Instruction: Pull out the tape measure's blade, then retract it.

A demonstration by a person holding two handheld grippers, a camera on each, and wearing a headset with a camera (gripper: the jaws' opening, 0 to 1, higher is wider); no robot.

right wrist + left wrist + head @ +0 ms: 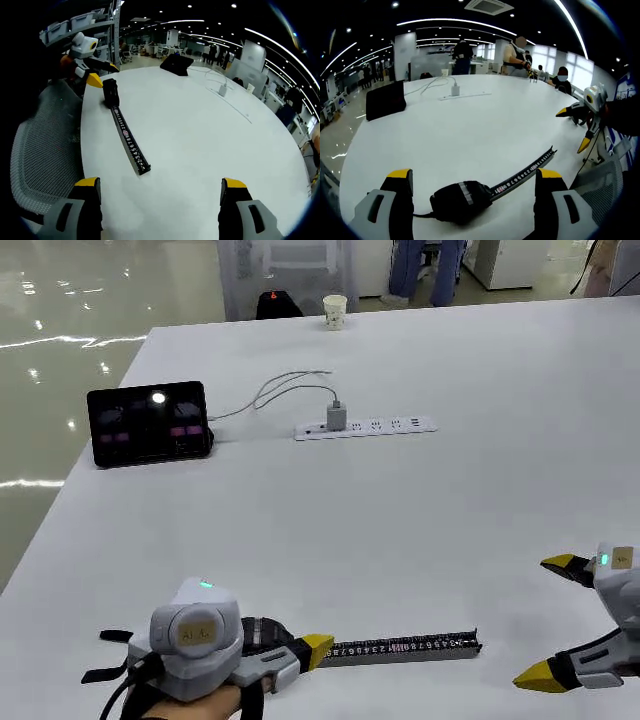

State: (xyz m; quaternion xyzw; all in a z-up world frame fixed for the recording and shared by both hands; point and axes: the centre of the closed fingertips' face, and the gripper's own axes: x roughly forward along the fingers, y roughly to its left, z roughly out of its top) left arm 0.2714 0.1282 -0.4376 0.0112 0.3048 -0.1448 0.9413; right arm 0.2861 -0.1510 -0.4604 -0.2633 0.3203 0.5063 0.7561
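Note:
The black tape measure case (461, 200) lies on the white table (400, 530) between the jaws of my left gripper (474, 175), which stand wide apart with a gap on each side of it. Its blade (525, 172) is drawn out flat across the table. In the head view the left gripper (292, 642) is at the bottom left, and the blade (405, 647) runs right from it. My right gripper (548, 620) is open to the right of the blade's end, holding nothing. In the right gripper view the blade tip (142, 168) lies ahead of that gripper (160, 184) and to the left.
A dark tablet (150, 425) stands at the far left. A white power strip (365, 426) with a charger and cable lies mid-table, and a paper cup (334, 310) is at the far edge. A mesh chair (45, 150) is by the table's near side.

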